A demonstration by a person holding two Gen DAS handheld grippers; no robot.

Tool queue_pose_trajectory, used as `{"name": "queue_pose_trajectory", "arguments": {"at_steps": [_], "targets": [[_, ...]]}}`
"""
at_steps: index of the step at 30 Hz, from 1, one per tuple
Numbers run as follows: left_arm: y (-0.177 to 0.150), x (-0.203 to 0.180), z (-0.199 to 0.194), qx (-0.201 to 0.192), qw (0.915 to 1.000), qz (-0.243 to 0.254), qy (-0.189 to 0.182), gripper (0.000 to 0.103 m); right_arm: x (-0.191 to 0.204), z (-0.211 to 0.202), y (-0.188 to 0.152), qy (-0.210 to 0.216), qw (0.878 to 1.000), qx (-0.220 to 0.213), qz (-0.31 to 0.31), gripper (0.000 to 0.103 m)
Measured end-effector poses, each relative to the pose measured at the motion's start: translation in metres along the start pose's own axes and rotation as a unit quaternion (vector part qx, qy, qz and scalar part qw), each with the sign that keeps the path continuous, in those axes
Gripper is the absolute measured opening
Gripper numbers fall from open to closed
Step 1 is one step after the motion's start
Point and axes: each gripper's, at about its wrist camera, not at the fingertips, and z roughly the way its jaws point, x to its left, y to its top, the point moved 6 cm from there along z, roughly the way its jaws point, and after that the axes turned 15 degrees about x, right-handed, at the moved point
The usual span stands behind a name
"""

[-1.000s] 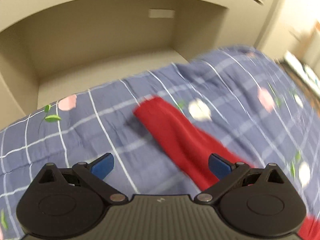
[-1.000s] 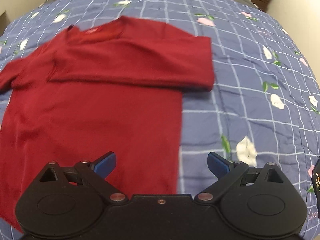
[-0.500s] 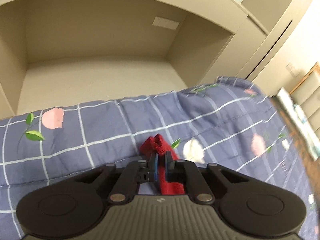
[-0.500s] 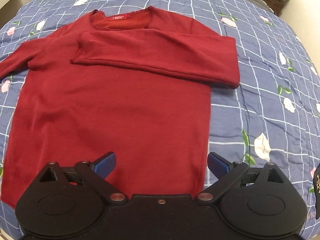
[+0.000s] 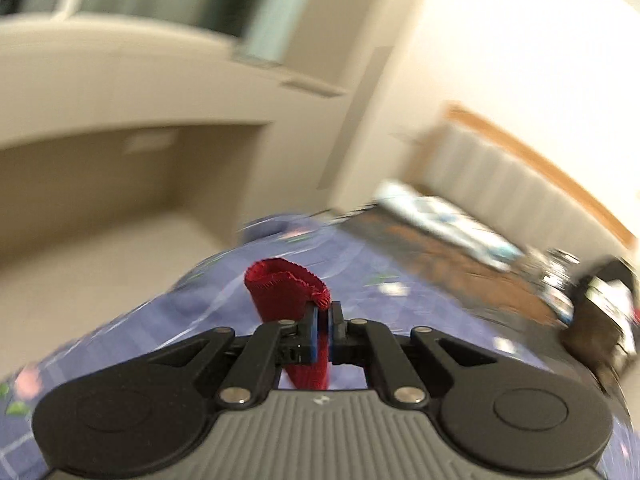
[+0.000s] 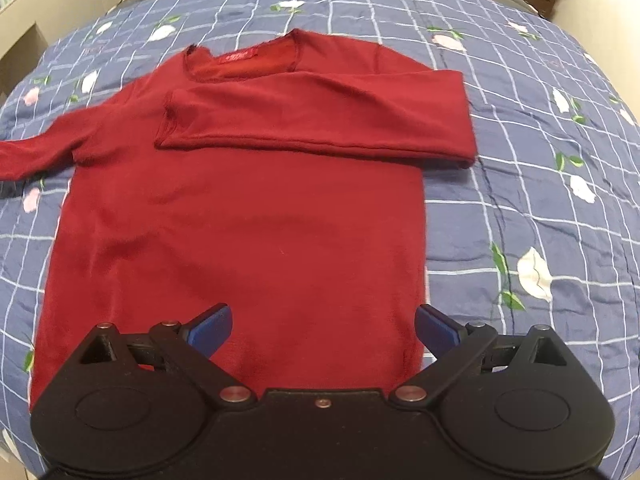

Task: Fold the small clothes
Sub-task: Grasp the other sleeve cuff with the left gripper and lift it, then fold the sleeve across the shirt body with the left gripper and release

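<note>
Left wrist view: left tool is pinching the red sleeve cuff, lifting it above the blue checked bedspread; background is blurring.
Right wrist view: right tool is hanging spread wide, gripping nothing, over the red sweater lying flat on the bedspread, one sleeve lying folded across the chest.

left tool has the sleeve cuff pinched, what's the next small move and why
Probably carry the cuff across the chest of the red sweater and lay it over the already folded sleeve. The left tool is shut on the cuff, which is lifted off the bedspread; the other sleeve already lies folded across, and the right tool hovers open.
</note>
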Motion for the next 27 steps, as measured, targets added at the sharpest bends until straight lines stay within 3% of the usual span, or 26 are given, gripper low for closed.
{"name": "queue_pose_trajectory", "arguments": {"at_steps": [5, 9, 13, 16, 21, 27], "targets": [[-0.004, -0.109, -0.021, -0.007, 0.9961, 0.062, -0.062, 0.003, -0.019, -0.009, -0.001, 0.015, 0.999, -0.02, 0.025, 0.098], [-0.028, -0.202, -0.023, -0.006, 0.9886, 0.098, -0.114, 0.003, -0.039, -0.018, -0.001, 0.021, 0.998, -0.037, 0.043, 0.098], [-0.076, -0.292, -0.017, 0.015, 0.9749, 0.157, -0.157, 0.003, -0.065, -0.025, -0.005, 0.019, 0.997, -0.047, 0.058, 0.098], [-0.135, -0.35, -0.004, 0.03, 0.9635, 0.209, -0.164, 0.003, -0.089, -0.026, -0.012, 0.013, 0.996, -0.047, 0.072, 0.098], [-0.235, -0.405, 0.028, 0.081, 0.9396, 0.295, -0.153, 0.003, -0.124, -0.021, -0.03, 0.003, 0.994, -0.037, 0.103, 0.098], [-0.315, -0.415, 0.042, 0.148, 0.919, 0.334, -0.147, 0.003, -0.155, -0.01, -0.053, -0.008, 0.991, -0.023, 0.128, 0.098]]}}
